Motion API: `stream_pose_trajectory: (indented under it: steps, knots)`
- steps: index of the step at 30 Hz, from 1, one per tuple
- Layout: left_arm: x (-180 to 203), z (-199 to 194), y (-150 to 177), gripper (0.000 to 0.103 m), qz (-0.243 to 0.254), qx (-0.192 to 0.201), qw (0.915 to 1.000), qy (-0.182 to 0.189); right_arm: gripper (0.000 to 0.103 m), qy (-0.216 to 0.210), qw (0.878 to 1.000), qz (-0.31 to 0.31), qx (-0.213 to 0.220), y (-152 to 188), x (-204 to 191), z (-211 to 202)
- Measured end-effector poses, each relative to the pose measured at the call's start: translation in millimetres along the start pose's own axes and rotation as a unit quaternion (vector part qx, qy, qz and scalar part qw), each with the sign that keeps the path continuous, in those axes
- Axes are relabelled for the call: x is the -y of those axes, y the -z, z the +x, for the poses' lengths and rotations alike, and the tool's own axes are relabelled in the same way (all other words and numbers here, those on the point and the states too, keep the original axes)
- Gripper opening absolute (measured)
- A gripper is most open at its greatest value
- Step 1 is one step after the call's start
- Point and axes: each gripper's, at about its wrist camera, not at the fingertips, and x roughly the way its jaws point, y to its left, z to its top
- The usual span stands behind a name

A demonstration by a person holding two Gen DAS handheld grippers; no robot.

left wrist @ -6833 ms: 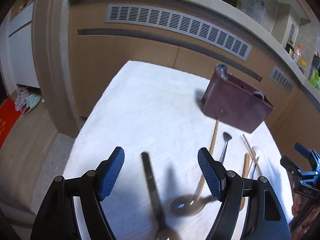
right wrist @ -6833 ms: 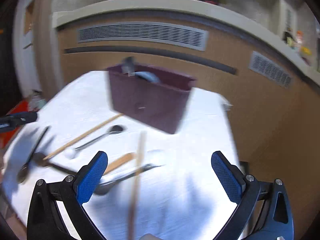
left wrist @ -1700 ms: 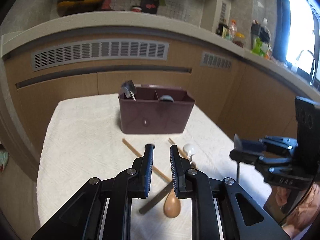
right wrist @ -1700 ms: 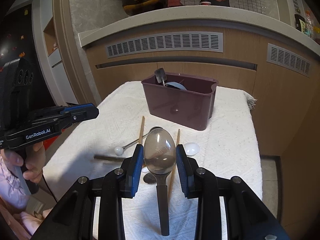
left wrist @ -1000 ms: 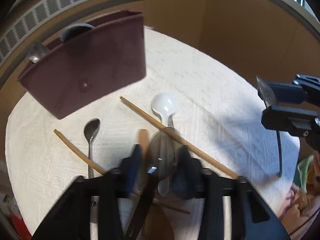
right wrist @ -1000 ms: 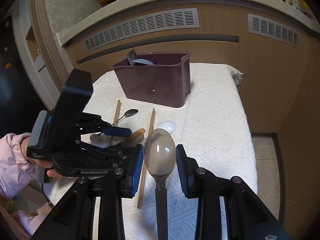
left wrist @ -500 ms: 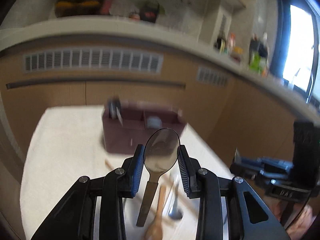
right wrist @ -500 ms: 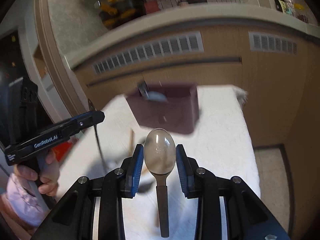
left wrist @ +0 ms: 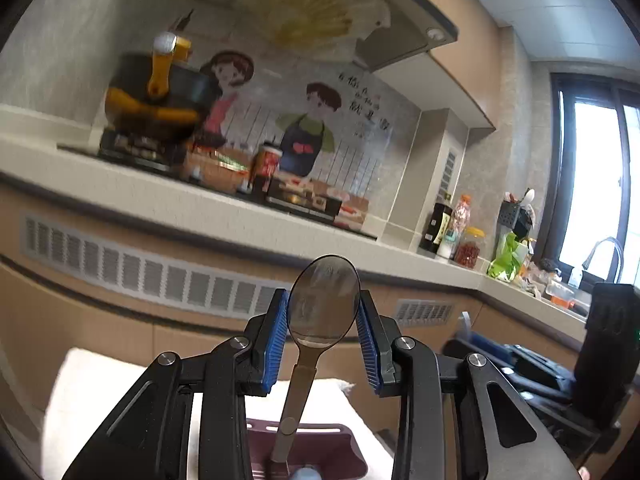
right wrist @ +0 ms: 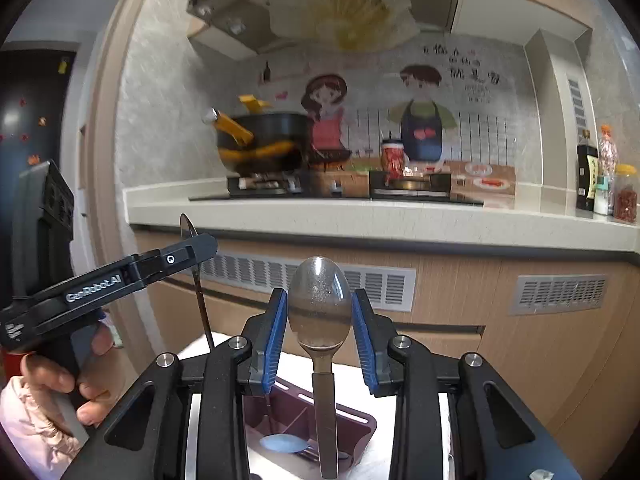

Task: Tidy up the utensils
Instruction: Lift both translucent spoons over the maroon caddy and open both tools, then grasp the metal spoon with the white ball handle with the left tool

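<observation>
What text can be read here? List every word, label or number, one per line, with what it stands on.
"GenRobot.AI": white lettering on the side of the left gripper, seen from the right wrist.
Chinese characters on the wall mural, beside the cartoon cook: too blurred to read.
Labels on the bottles and red can on the counter: too small to read.
Nothing readable on either spoon or the bin.

Two steel spoons [left wrist: 323, 304] [right wrist: 319, 304] upright above maroon caddy [right wrist: 360, 420].
</observation>
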Motion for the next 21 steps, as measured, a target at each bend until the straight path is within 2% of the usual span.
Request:
stream_pose_trajectory:
  steps: [4, 11, 12, 13, 14, 16, 19, 21]
  knots:
    - [-14, 23, 16, 0.035, -0.018, -0.014, 0.9997, 0.000, 0.030, -0.007, 1.000, 0.007, -0.019, 13, 8, 29]
    - [-37, 60, 55, 0.035, -0.036, -0.065, 0.9972, -0.008, 0.030, -0.013, 0.998, 0.013, -0.053, 44, 13, 64]
    - [-41, 65, 61, 0.036, -0.040, -0.072, 0.9965, -0.014, 0.031, -0.011, 0.998, 0.009, -0.061, 50, 12, 68]
    - [-44, 68, 69, 0.041, -0.044, -0.079, 0.9957, -0.016, 0.032, -0.014, 0.997, 0.007, -0.071, 56, 12, 71]
    - [-47, 70, 74, 0.056, -0.051, -0.088, 0.9946, -0.018, 0.035, -0.020, 0.996, 0.006, -0.085, 62, 12, 76]
    - [-56, 72, 83, 0.066, -0.071, -0.108, 0.9914, -0.023, 0.056, -0.026, 0.994, 0.010, -0.107, 71, 12, 82]
    - [-63, 61, 88, 0.066, -0.084, -0.114, 0.9894, -0.031, 0.059, -0.008, 0.994, 0.005, -0.107, 76, 12, 75]
    - [-62, 48, 88, 0.067, -0.074, -0.110, 0.9899, -0.052, 0.077, -0.004, 0.994, 0.018, -0.106, 77, 16, 64]
